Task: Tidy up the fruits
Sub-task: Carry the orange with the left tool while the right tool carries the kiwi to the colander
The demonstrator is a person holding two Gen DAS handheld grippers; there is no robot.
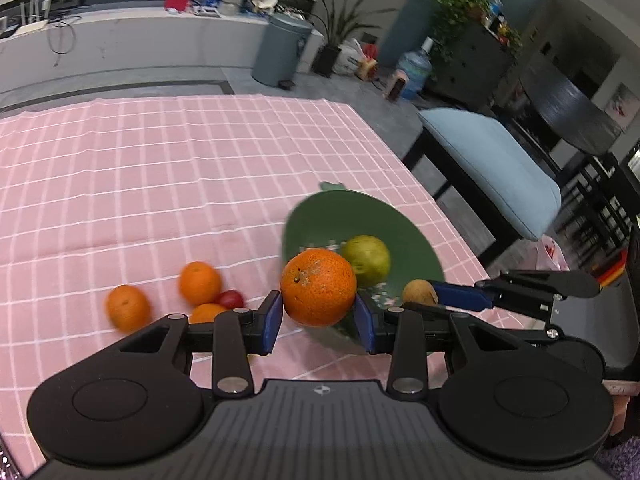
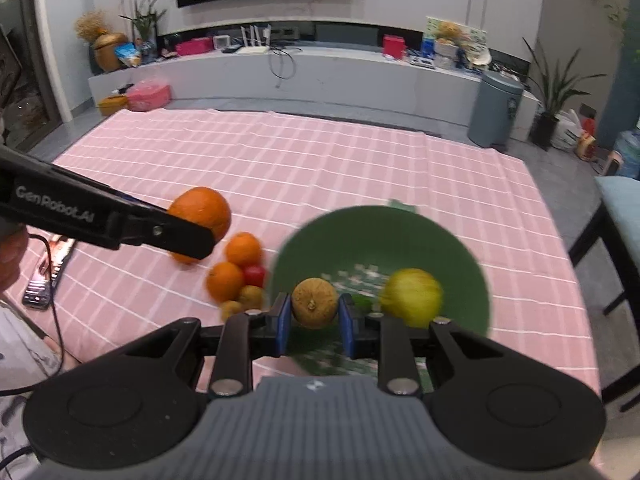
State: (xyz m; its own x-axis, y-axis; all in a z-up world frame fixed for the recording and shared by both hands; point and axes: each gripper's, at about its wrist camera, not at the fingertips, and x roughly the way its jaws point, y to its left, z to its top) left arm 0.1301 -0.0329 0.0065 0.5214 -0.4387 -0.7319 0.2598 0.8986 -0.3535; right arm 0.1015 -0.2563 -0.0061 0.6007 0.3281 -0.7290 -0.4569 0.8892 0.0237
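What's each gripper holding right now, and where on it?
Left gripper: the big orange, jaws on its opposite sides. Right gripper: a small brown fruit, also clamped across its sides.

Tablecloth (image 1: 160, 168) – matt cloth; orange (image 1: 318, 287) – pitted peel.

We see a large orange (image 1: 318, 287) gripped above the green bowl (image 1: 320, 216), a brown fruit (image 2: 314, 302) gripped over it, a yellow-green fruit (image 2: 411, 297) inside, and smaller oranges (image 2: 225, 281) clustered beside the bowl.
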